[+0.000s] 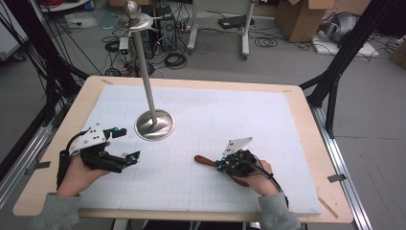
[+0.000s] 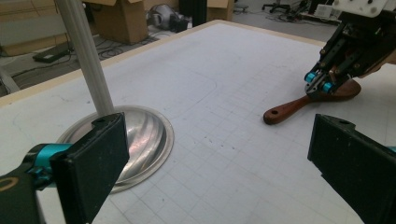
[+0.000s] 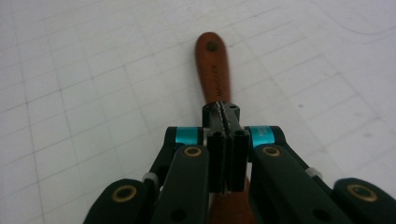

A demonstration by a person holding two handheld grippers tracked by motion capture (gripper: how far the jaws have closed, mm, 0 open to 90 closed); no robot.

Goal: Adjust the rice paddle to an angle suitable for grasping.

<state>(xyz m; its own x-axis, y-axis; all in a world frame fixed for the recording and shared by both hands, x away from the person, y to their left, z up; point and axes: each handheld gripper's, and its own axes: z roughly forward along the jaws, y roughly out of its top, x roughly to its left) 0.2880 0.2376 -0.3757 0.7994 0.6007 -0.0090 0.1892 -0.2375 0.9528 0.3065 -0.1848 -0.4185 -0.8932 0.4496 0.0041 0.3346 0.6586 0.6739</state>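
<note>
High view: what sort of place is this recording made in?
Probably a lab or workshop rigged for recording. A gridded table stands inside a black frame, with loose cables and computer gear on the floor and cardboard boxes behind.

Your left tongs stood wide apart, nothing between black pads. Left pad sat in front of round metal base of stand; ribbed pole rose from it out of frame top. White gridded mat covered counter. Far right, your right tongs were closed, just above brown wooden utensil; contact unclear. Utensil handle, with hole at end, pointed toward stand. Cardboard boxes stood on floor beyond counter edge.
</note>
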